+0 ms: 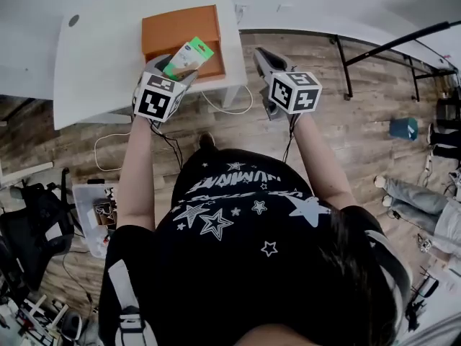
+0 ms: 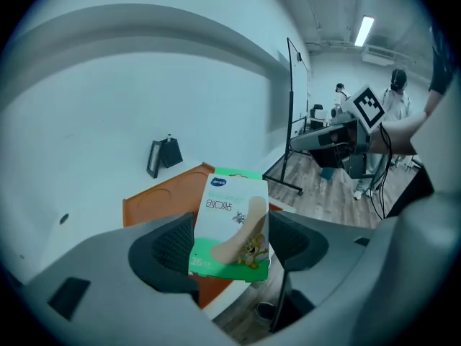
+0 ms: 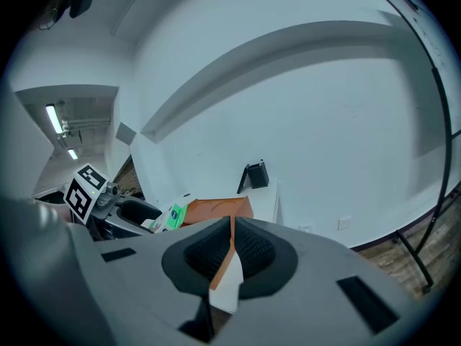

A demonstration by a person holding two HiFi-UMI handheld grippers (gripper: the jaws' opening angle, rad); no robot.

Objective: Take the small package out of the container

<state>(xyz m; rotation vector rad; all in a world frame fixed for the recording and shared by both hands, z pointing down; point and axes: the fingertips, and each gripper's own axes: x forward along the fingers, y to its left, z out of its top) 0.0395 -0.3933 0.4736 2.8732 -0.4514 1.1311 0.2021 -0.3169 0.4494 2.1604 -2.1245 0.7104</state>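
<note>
A small green-and-white package (image 1: 189, 55) of plasters is clamped between the jaws of my left gripper (image 1: 180, 66), just above the front of the orange container (image 1: 180, 29) on the white table (image 1: 101, 60). In the left gripper view the package (image 2: 232, 225) stands upright between the pads, with the container (image 2: 155, 197) behind it. My right gripper (image 1: 263, 58) hangs off the table's right edge over the wooden floor, shut with nothing in it. The right gripper view shows its jaws (image 3: 230, 251) closed to a slit, the container (image 3: 216, 209) and the package (image 3: 173, 217) to the left.
A small black stand (image 2: 164, 156) sits at the table's back. White cables (image 1: 227, 109) trail on the floor below the table edge. A black metal frame (image 1: 389, 52) stands at the right, a clear bin (image 1: 97, 211) at the left. People stand far right.
</note>
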